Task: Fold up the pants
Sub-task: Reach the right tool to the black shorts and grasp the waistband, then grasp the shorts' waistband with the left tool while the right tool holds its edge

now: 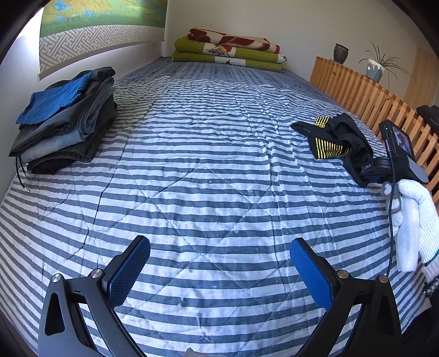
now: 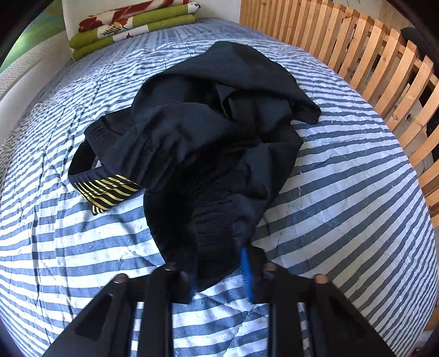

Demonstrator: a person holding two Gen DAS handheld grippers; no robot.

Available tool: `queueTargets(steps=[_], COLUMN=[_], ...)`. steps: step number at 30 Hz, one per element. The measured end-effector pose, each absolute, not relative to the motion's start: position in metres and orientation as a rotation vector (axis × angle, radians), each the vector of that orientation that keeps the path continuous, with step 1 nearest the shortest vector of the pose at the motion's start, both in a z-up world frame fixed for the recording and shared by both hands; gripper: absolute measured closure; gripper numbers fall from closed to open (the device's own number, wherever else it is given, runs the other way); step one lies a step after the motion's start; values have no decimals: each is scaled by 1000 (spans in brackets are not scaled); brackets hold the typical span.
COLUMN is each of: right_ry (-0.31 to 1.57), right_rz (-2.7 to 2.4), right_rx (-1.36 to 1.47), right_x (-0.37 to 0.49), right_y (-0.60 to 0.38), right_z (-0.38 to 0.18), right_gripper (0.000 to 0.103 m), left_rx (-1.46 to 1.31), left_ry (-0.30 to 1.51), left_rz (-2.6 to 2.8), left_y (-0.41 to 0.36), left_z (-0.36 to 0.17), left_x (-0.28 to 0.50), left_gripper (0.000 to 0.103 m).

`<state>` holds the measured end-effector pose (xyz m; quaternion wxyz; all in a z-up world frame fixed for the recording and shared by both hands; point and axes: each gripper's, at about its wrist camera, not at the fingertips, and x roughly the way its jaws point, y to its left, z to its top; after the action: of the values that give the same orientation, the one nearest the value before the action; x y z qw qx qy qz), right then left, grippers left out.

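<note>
From your left wrist, your left gripper (image 1: pixel 219 270) hangs released, jaws wide over the striped quilt (image 1: pixel 208 153), with the black pants (image 1: pixel 336 142) crumpled far off to its right beside the wooden slat rail (image 1: pixel 365 96). From your right wrist, your right gripper (image 2: pixel 219 274) is clenched on the pants' (image 2: pixel 208 137) near edge; the heap runs away from the fingers up the bed, yellow-striped band (image 2: pixel 107 192) to the left.

Black pants (image 2: pixel 208 142) crumpled near the bed's (image 2: pixel 343 192) slatted right edge; right tool (image 2: pixel 219 274) clamped on the nearest fold; folded blankets (image 2: pixel 131 24) at far end.
</note>
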<state>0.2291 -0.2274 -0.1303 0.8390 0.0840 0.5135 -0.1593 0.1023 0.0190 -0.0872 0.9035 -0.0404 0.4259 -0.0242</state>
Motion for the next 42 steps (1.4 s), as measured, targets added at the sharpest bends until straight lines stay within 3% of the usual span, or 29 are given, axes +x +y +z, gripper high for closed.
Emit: queueTargets(steps=[5, 27, 33, 37, 42], right_ry=[1082, 1028, 997, 968, 950], right_rz=[-335, -49, -92, -183, -231], right_rx=[162, -104, -100, -17, 54], right_x=[217, -28, -87, -102, -99], right_y=[-223, -150, -182, -214, -250], right_z=[-124, -79, -71, -63, -59], right_gripper=[97, 99, 99, 99, 99], left_rx=[-120, -127, -56, 10, 100], left_ry=[899, 878, 835, 897, 960], left_rz=[-45, -154, -259, -322, -411], left_y=[25, 18, -28, -69, -121], left_z=[-90, -89, -66, -68, -78], left_x=[104, 80, 93, 121, 138], left_gripper=[0, 1, 3, 13, 15])
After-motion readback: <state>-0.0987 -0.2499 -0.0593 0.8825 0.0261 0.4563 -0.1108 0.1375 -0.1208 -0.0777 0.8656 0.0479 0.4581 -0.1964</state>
